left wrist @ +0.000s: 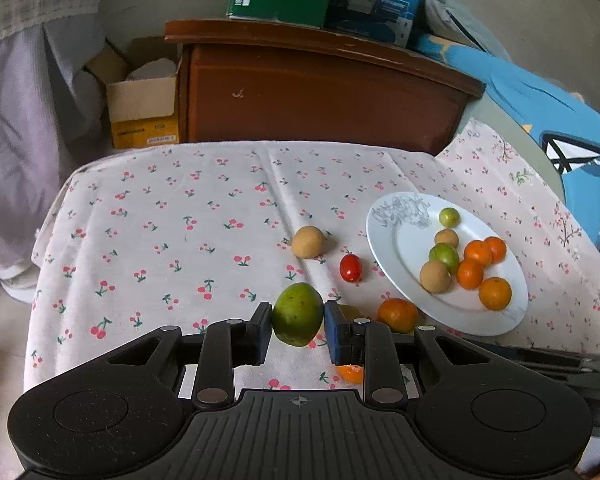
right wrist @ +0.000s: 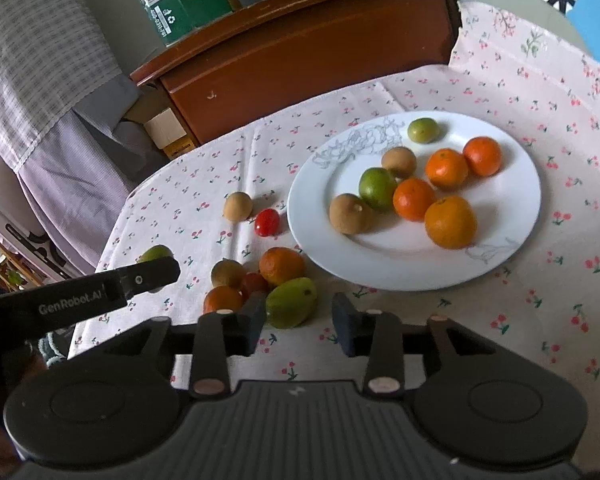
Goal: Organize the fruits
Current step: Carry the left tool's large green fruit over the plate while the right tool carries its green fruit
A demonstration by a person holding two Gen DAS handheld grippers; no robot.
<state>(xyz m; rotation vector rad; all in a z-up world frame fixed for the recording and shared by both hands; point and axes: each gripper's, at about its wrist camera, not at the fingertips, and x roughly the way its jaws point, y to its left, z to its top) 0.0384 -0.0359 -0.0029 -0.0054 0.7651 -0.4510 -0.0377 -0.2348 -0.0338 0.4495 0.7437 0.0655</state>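
One green oval mango [left wrist: 298, 314] sits pinched in the left gripper [left wrist: 298, 330] jaws, next bound for the white round plate [left wrist: 384, 216]; the right gripper [right wrist: 300, 322] jaws are spread, empty.

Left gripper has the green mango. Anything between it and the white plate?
Yes. An orange sits on the cloth just short of the plate rim, right of the mango held by the left gripper; lift over it.

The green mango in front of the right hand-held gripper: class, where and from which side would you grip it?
Grip the green mango across its narrow middle, coming from above and the near side. It lies on its side on the cloth, long axis slanting, with an orange close behind, so the near approach looks clearest.
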